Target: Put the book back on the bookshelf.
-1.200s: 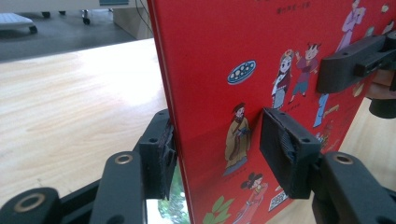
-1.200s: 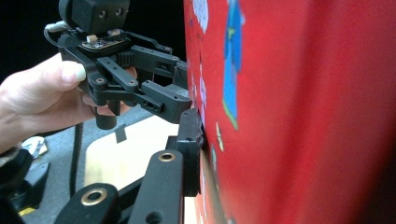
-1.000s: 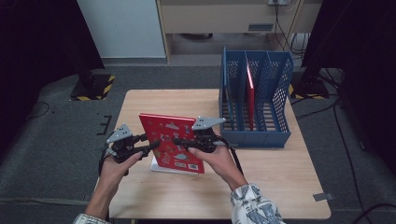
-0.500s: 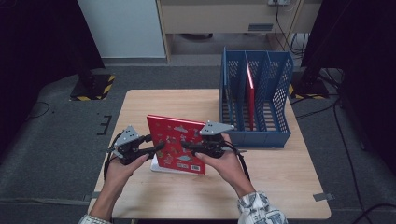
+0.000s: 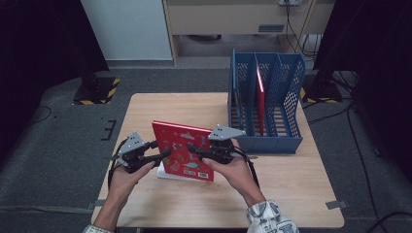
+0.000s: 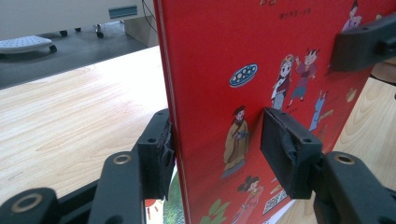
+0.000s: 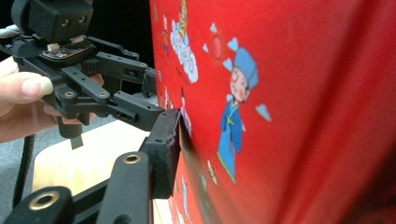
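Observation:
A red picture book (image 5: 182,150) stands tilted up on its lower edge near the table's front. My left gripper (image 5: 163,154) comes from the left and is shut on the book's left edge. In the left gripper view one pad (image 6: 161,144) sits behind the book (image 6: 280,56) and the other pad (image 6: 287,144) is on the cover. My right gripper (image 5: 193,148) reaches over the cover from the right. Its jaws opened and have just closed a little around the book (image 7: 303,93). The near pad (image 7: 166,149) stands just off the cover; the far jaw is hidden.
A blue file rack (image 5: 265,131) stands at the table's right rear, with a red book (image 5: 261,99) upright in one slot. A pale flat book (image 5: 163,173) lies under the held one. Bare wooden table (image 5: 291,194) lies to the front right.
The book and both hands have drifted slightly to the right. The book now stands a little more upright.

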